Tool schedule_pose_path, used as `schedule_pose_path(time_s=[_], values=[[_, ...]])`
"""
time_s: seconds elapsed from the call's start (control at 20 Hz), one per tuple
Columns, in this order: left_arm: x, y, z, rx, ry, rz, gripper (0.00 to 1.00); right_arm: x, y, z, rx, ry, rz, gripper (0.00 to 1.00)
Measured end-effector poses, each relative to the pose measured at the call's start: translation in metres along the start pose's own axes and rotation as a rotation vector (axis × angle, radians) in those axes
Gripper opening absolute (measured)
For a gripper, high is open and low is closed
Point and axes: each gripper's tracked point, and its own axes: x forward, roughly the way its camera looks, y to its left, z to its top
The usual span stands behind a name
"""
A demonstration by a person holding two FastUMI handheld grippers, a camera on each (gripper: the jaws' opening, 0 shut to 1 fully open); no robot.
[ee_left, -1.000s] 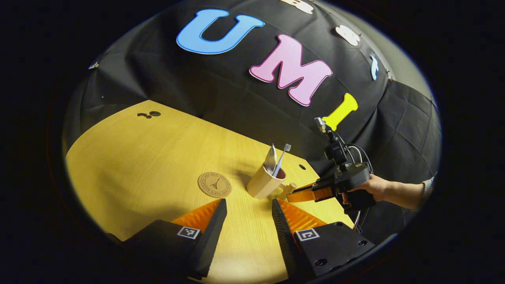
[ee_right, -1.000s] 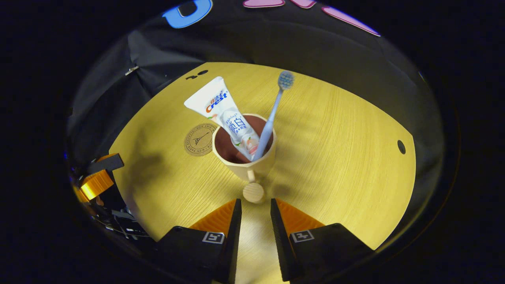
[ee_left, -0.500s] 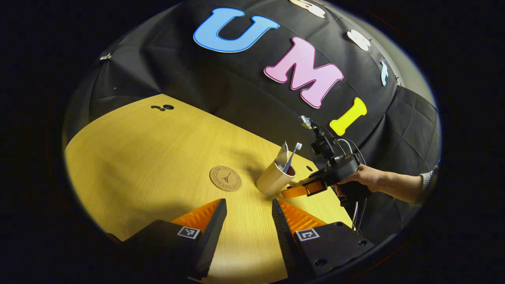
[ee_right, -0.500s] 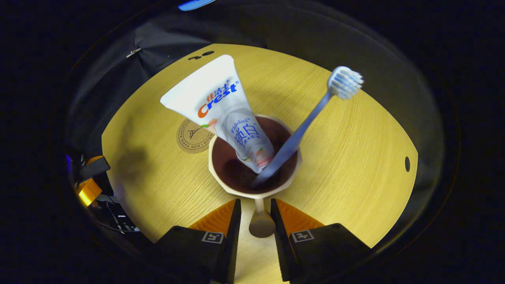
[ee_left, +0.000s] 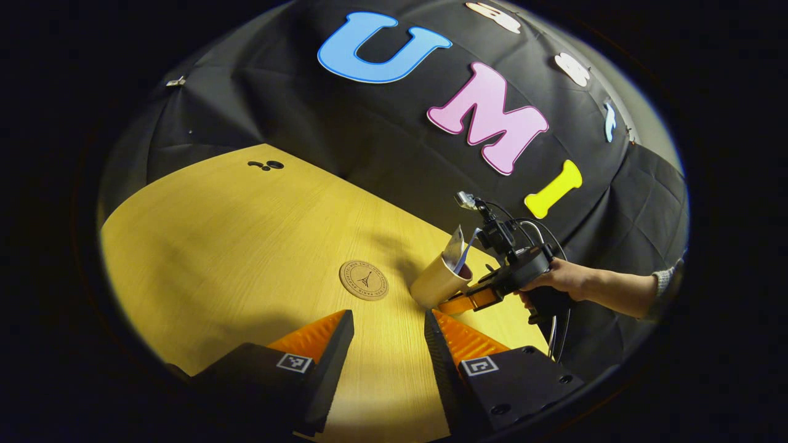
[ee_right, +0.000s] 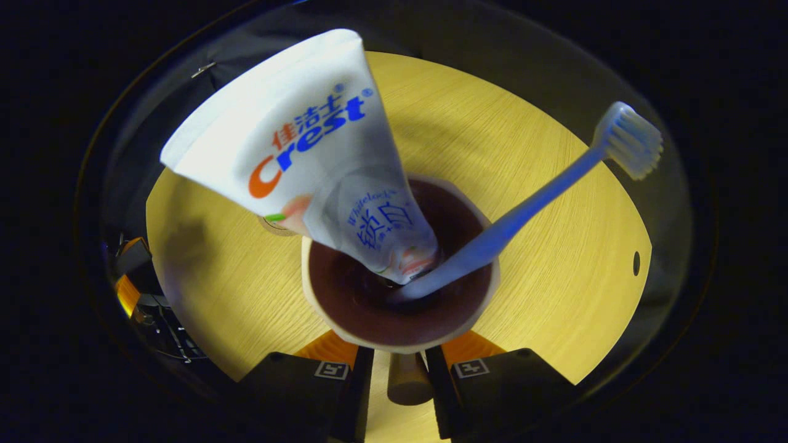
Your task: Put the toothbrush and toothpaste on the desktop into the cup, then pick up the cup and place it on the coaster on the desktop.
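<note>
A beige cup [ee_left: 434, 285] stands on the wooden table, right of the round cork coaster [ee_left: 364, 280]. A white toothpaste tube [ee_right: 301, 135] and a light blue toothbrush [ee_right: 529, 200] lean inside the cup [ee_right: 345, 329], heads up. My right gripper [ee_right: 399, 384] is open, and the cup's handle [ee_right: 408, 380] sits between its fingers, with a thin gap on the left side. In the left gripper view, the right gripper [ee_left: 469, 299] reaches the cup's right side, held by a hand [ee_left: 563, 280]. My left gripper [ee_left: 383, 344] hovers open near the front edge, holding nothing.
The yellow wooden table [ee_left: 234, 246] stretches left and back to the black cloth wall. Small dark holes [ee_left: 266, 165] mark its far left corner, and one hole [ee_right: 636, 263] sits at the right. The coaster's edge [ee_right: 271, 225] peeks from under the tube.
My right gripper has moved forward to the cup, so the handle went from ahead of the fingertips to between the fingers. The left gripper shifted slightly; the cup stayed put.
</note>
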Motion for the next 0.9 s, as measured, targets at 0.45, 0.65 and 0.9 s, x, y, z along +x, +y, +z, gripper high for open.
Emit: schedule_pose_path(time_s=[0.45,0.65,0.9], values=[[0.005,0.009,0.006,-0.013,0.003,-0.005,0.73,-0.001,0.001,0.006,-0.019,-0.018,-0.022,0.32],[0.004,0.012,0.01,-0.019,-0.002,-0.004,0.73,-0.01,0.016,0.022,-0.002,-0.054,0.007,0.32],[-0.003,0.021,0.012,-0.028,-0.007,0.003,0.73,-0.011,0.046,0.043,-0.036,-0.066,0.039,0.32]])
